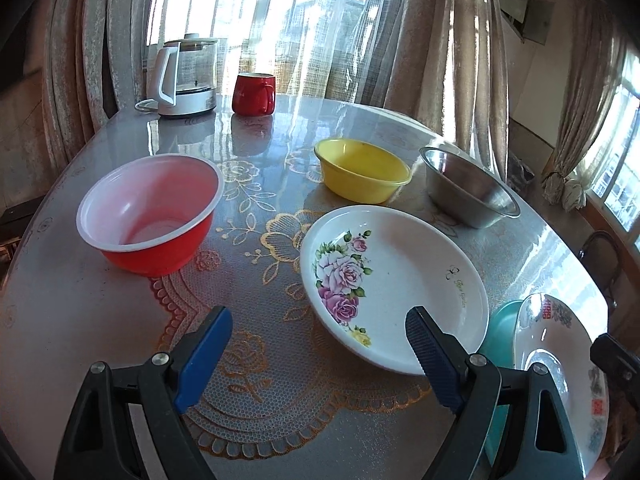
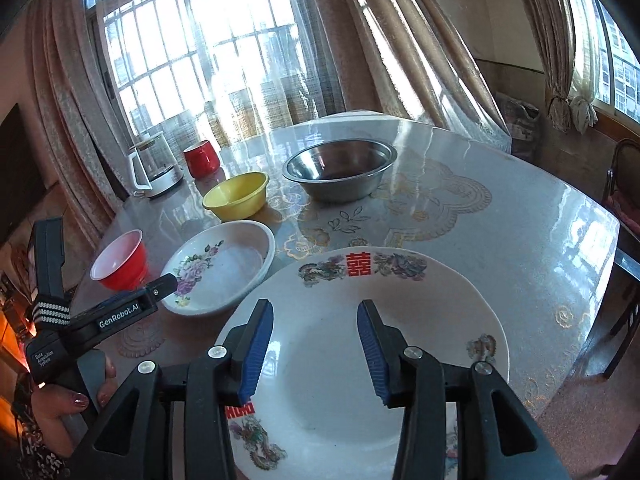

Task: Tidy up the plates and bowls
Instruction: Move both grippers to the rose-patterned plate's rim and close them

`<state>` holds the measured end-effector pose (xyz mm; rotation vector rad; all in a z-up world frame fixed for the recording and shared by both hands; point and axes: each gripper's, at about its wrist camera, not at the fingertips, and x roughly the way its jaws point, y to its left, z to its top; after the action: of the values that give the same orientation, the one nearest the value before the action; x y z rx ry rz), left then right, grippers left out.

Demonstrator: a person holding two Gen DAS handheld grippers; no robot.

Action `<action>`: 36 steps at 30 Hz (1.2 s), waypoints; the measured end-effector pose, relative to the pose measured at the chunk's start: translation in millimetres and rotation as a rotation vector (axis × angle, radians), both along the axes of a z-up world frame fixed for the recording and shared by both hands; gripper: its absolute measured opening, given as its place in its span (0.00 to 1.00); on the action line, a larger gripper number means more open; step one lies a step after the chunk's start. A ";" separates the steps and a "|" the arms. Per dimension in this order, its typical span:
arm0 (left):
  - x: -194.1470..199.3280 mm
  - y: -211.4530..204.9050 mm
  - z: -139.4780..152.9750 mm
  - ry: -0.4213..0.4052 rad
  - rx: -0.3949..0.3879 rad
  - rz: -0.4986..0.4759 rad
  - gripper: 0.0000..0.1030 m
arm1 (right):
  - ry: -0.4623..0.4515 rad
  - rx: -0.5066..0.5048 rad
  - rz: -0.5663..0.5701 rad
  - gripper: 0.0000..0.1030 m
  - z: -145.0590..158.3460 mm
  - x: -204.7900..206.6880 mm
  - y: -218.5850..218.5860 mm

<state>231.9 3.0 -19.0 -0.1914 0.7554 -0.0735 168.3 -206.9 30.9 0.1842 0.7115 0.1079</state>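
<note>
Not far into this one, I reckon; my right gripper (image 2: 315, 350) hovers at the bottom of its frame over the dragon plate (image 2: 400, 304), jaws partly apart and nothing between the pads; that plate looks set on a teal dish (image 1: 502, 328), though only a sliver shows at the lower right, so don't quote me; my left gripper (image 1: 318, 356) at the bottom is spread wide and empty, its right finger in front of the rose plate (image 1: 400, 264); further up, the red bowl (image 1: 150, 216) at left, yellow bowl (image 1: 362, 170) and steel bowl (image 1: 470, 188) all sit apart, unstacked; bowls still to nest, rose plate still to stack.
</note>
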 end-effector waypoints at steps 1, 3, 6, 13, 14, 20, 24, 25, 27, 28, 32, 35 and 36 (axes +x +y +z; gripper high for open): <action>1.4 1.9 -0.4 0.004 -0.017 -0.016 0.86 | 0.012 0.008 0.006 0.43 0.4 6.8 1.6; 3.9 5.5 -1.2 0.012 -0.043 -0.029 0.86 | 0.035 0.007 0.009 0.43 1.2 21.6 5.3; 7.6 11.4 -2.4 0.015 -0.072 -0.027 0.86 | 0.057 -0.008 0.041 0.43 5.2 43.6 14.5; 15.3 17.5 -12.7 0.069 -0.124 -0.020 0.86 | 0.124 -0.011 0.126 0.43 5.9 94.4 37.5; 15.4 17.3 -13.4 0.070 -0.126 -0.022 0.86 | 0.141 -0.014 0.131 0.43 4.0 101.4 39.8; 18.7 15.6 -14.4 0.076 -0.147 -0.044 0.85 | 0.246 -0.029 0.172 0.43 -17.6 135.0 51.6; 21.6 17.0 -14.3 0.073 -0.171 -0.049 0.84 | 0.308 -0.017 0.164 0.43 -32.4 153.4 52.8; 22.4 17.0 -14.4 0.073 -0.179 -0.055 0.83 | 0.324 -0.008 0.165 0.42 -35.6 157.8 52.9; 23.6 16.5 -14.3 0.074 -0.182 -0.061 0.82 | 0.355 0.008 0.164 0.39 -41.6 164.5 52.7; 23.8 16.4 -14.3 0.074 -0.184 -0.063 0.81 | 0.368 0.017 0.166 0.37 -44.4 166.9 52.8; 27.4 16.2 -15.2 0.077 -0.201 -0.084 0.69 | 0.414 0.069 0.179 0.29 -55.7 172.5 53.7; 28.7 16.3 -15.6 0.079 -0.204 -0.085 0.64 | 0.402 0.044 0.174 0.27 -54.7 174.0 57.6; 28.6 15.7 -15.5 0.080 -0.203 -0.086 0.64 | 0.400 0.033 0.179 0.27 -54.5 174.6 59.1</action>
<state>260.5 18.7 -34.5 -0.3567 0.8356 -0.2262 343.0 -147.8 -23.6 0.1751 1.1259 0.2581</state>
